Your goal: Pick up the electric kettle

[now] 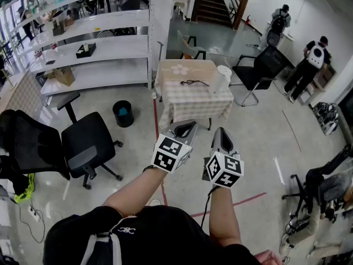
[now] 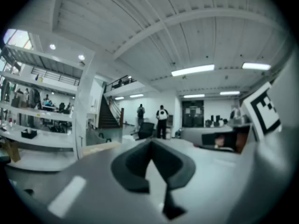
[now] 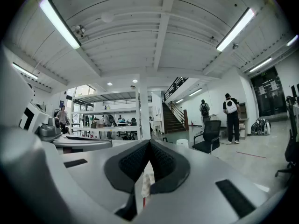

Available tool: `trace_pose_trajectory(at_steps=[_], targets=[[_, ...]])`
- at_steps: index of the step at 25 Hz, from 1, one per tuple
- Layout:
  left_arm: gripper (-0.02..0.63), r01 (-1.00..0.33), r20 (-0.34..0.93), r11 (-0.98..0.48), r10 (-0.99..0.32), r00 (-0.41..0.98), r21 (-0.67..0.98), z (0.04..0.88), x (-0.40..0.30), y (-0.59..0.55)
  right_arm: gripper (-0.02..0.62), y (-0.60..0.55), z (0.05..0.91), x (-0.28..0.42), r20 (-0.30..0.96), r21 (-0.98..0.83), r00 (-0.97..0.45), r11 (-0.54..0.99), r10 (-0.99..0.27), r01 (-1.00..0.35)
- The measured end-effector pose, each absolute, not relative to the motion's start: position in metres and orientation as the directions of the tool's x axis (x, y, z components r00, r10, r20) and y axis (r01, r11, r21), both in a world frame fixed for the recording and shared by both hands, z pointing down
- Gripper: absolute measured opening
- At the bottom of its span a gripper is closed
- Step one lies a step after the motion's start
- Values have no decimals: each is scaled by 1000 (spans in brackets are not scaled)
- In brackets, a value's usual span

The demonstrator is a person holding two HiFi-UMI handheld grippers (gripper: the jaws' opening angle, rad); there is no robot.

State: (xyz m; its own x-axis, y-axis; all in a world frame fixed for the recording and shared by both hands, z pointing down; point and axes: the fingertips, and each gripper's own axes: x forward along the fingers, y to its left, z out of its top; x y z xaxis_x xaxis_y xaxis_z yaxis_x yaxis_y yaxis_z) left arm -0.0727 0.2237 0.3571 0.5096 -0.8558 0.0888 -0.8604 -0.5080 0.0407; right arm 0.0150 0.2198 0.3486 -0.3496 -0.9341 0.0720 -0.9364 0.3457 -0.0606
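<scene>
Electric kettle (image 1: 223,79) on checked table (image 1: 190,101)

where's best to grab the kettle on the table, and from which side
The kettle stands upright at the table's right edge and no handle shows, so probably take its white body, coming level from the near side with the right gripper.

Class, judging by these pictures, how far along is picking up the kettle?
Nothing is done: the kettle stands on the table. In hand: the left gripper and right gripper are shut, empty, short of the table. Left: approach, open, grasp, lift.
</scene>
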Motion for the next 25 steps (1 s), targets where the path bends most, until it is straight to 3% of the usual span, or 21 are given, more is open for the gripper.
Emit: trace_pose_trajectory(at_steps=[25], targets=[[-2, -829, 96, -549, -824, 558, 102, 384, -103, 174, -2, 180, 374, -5, 94, -53, -225, 221, -970, -974]])
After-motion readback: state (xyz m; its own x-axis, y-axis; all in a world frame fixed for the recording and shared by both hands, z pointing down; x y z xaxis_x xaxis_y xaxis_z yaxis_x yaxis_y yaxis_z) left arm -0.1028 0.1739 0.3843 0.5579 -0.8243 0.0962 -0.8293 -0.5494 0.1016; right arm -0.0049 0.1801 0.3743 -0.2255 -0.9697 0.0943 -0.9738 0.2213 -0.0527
